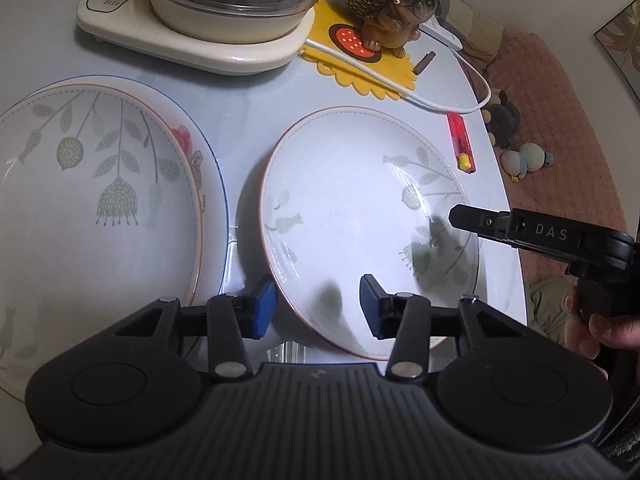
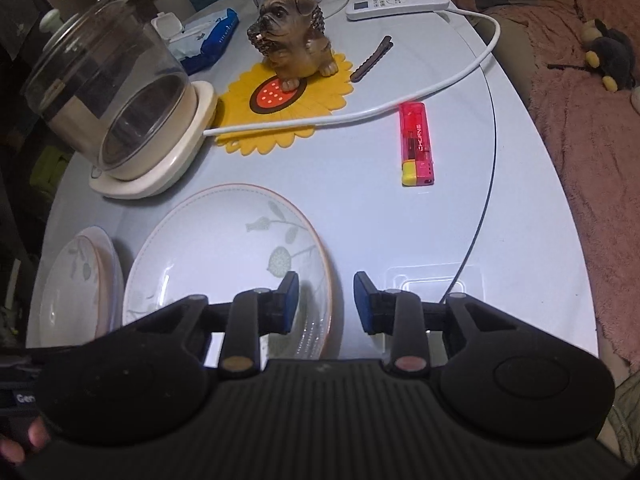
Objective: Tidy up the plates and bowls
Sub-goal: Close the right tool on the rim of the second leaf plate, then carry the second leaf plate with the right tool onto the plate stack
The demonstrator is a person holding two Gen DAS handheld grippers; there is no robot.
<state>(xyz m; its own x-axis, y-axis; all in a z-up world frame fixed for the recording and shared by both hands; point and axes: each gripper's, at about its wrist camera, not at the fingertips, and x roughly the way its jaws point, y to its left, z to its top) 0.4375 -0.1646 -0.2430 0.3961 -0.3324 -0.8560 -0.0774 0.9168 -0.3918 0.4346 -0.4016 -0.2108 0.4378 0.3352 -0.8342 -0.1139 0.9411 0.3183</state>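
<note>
A white leaf-pattern plate (image 1: pixel 352 200) (image 2: pixel 224 248) lies on the pale blue table. My left gripper (image 1: pixel 318 306) stands open astride its near left rim, one blue pad outside and one over the plate's inside, neither pressing. My right gripper (image 2: pixel 326 302) is open too, with the plate's right rim between its pads; in the left wrist view it (image 1: pixel 464 218) reaches over that rim from the right. To the left sits a stack of plates (image 1: pixel 100 184) (image 2: pixel 76 280), a leaf plate on top of a blue-rimmed flower plate.
Behind the plates stand a glass pot on a cream base (image 1: pixel 224 0), a dog figurine (image 2: pixel 292 28) on a yellow mat, a white cable (image 2: pixel 360 114), a red lighter (image 2: pixel 416 144), a hair clip and a remote (image 2: pixel 396 4). The table edge (image 2: pixel 568 240) curves at right, with pink fabric beyond.
</note>
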